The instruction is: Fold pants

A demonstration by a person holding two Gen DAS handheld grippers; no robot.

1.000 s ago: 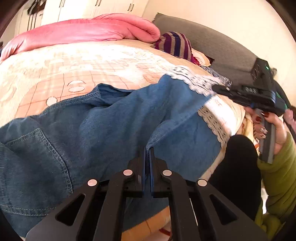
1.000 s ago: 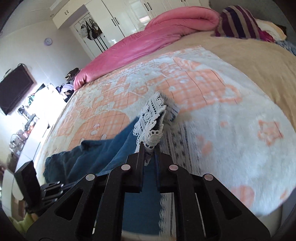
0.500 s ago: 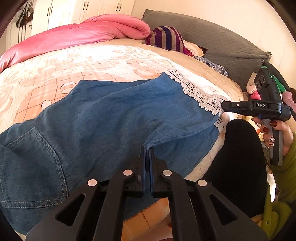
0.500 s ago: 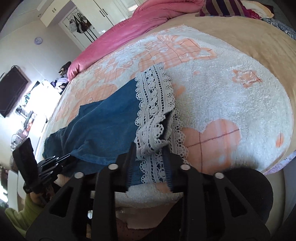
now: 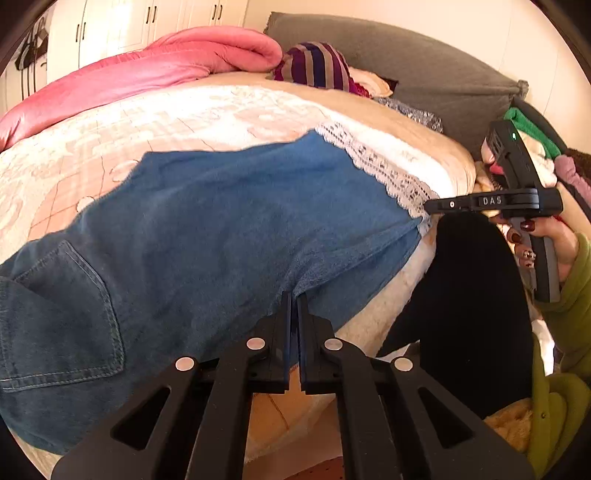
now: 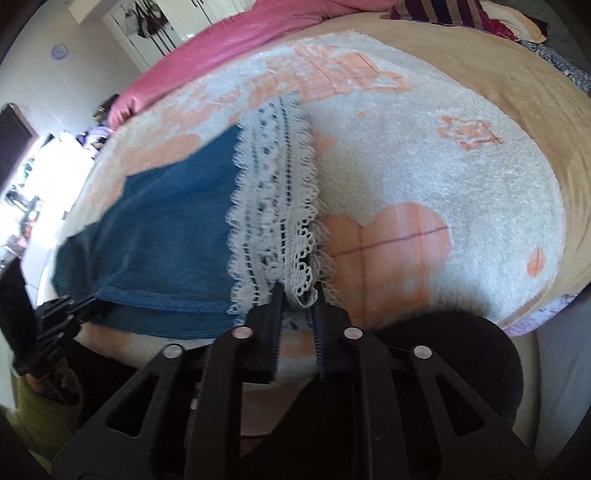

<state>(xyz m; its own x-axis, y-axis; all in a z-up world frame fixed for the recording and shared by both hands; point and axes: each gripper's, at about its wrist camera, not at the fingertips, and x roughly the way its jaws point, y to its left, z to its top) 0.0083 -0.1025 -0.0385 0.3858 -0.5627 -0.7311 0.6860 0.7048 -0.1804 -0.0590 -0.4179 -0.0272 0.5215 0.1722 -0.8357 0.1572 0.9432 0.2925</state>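
**A:** How did you stand on that fold? Start at your left.

**B:** Your left gripper (image 5: 293, 295) was clamped tight on the near edge of the denim pants (image 5: 221, 229), about mid-leg. The pants lay flat across the bed (image 6: 461, 177), one leg over the other, back pocket (image 5: 62, 306) at your far left and the lace hem (image 6: 273, 206) at your right.

**A:** And your right gripper (image 6: 300, 291)?

**B:** Its jaws stood apart and were closing, a loop of lace between them; I judged the pads weren't yet pressing it. You'd have done well to take both hem layers, then carry both hands across level so the edges met.

**A:** The surface?

**B:** A fluffy white-and-peach blanket, likely to drag on denim. A pink duvet (image 5: 177, 62) ran along the far side, a striped cloth (image 5: 317, 66) beside it, white wardrobes (image 5: 110, 26) behind.
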